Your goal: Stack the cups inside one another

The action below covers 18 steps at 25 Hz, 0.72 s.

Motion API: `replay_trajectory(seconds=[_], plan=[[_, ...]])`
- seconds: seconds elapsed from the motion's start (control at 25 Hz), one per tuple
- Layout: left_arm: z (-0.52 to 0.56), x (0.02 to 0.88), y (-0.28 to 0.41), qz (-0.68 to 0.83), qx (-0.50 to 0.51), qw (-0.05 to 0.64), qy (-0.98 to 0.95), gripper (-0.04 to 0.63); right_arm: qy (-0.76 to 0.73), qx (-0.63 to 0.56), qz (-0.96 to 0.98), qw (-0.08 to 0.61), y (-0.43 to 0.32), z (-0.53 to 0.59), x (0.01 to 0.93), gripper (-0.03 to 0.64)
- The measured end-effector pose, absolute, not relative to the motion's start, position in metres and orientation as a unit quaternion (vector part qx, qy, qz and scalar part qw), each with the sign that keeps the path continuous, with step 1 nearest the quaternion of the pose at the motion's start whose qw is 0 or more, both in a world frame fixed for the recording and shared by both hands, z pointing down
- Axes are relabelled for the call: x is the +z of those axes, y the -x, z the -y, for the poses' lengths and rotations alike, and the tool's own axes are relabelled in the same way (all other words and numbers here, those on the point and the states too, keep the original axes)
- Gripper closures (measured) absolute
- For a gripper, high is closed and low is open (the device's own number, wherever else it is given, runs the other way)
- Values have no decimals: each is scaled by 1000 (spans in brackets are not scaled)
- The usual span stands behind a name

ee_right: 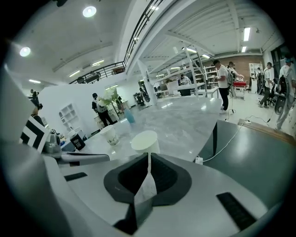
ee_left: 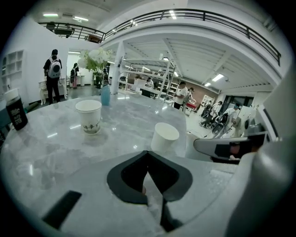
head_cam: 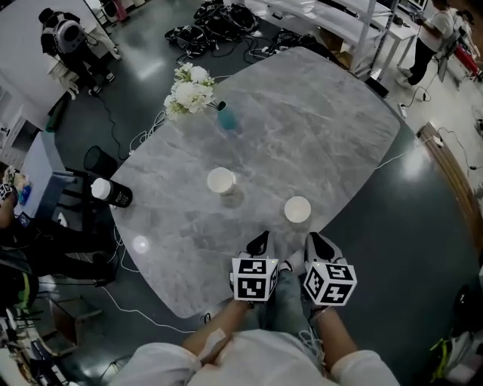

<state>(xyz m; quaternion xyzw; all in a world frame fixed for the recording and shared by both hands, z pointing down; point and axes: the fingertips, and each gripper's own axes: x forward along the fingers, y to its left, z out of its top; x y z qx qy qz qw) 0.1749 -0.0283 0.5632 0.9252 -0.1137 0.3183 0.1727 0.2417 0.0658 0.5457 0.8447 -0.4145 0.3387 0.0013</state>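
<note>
Two white paper cups stand upright on the grey marble table (head_cam: 317, 136). The printed cup (head_cam: 221, 181) (ee_left: 89, 116) (ee_right: 110, 135) is near the middle. The plain cup (head_cam: 297, 209) (ee_left: 164, 137) (ee_right: 144, 141) stands closer to the near edge, to the right. My left gripper (head_cam: 259, 241) (ee_left: 148, 153) is over the near edge, short of the plain cup and a little left of it, its jaws together with nothing between them. My right gripper (head_cam: 315, 241) (ee_right: 149, 155) hangs just short of the plain cup, its jaws shut and empty. The grippers are side by side.
A vase of white flowers (head_cam: 190, 89) and a teal bottle (head_cam: 226, 117) stand at the table's far left side. A black bottle with a white cap (head_cam: 110, 192) is at the left edge. Cables (head_cam: 219, 22) lie on the floor beyond, and people stand around the room.
</note>
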Motion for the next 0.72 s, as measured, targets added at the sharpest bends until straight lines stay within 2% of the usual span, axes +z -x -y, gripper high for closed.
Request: replay_trajectory(seconds=[0.56, 0.72], plan=[[27, 600, -161, 122, 345, 190, -911, 600, -833, 362, 418, 15, -229, -54, 585, 594], [30, 602, -159, 129, 345, 194, -909, 600, -832, 360, 421, 17, -234, -48, 587, 555]])
